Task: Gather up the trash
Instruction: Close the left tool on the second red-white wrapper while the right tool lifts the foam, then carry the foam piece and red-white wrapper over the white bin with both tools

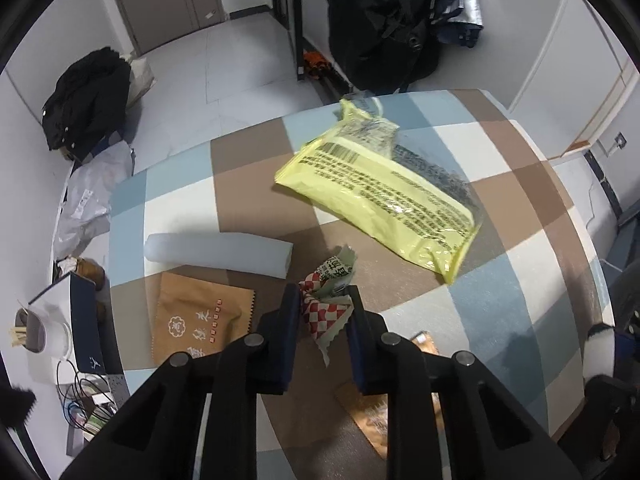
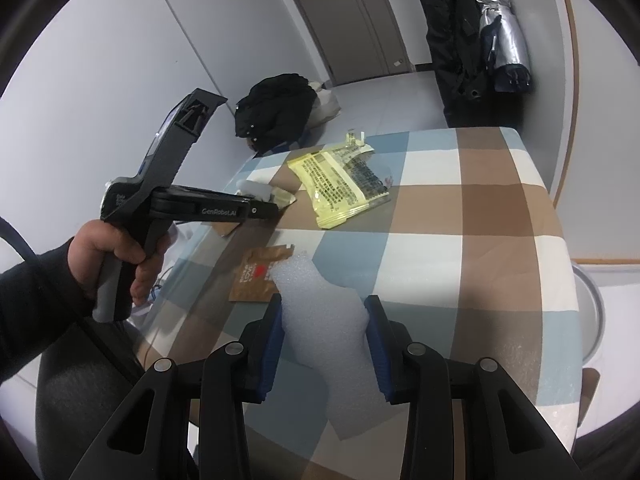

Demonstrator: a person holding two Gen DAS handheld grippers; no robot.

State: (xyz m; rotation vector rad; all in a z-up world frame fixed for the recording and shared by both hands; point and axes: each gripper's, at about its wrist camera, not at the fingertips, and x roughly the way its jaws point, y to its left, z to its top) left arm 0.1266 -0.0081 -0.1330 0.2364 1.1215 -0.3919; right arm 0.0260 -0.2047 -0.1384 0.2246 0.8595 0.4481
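A checkered wrapper point(image 1: 326, 304) is pinched by the left gripper point(image 1: 323, 300) above the table point(image 1: 500, 300). White foam point(image 2: 324, 320) is clamped in the right gripper point(image 2: 324, 312).

Left gripper point(image 1: 324, 300) jaws clamped, right gripper point(image 2: 324, 312) jaws gripping

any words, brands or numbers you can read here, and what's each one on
"GenRobot.AI": on the side of the left gripper, seen from the right wrist view.
Yellow bag: a barcode and dense black print, too small to read.
Brown paper packet: pale printed characters and a round emblem, not legible.
Checkered wrapper in the left gripper: dark characters, blurred.
Brown wrapper by the foam piece: small print and a red mark, unreadable.
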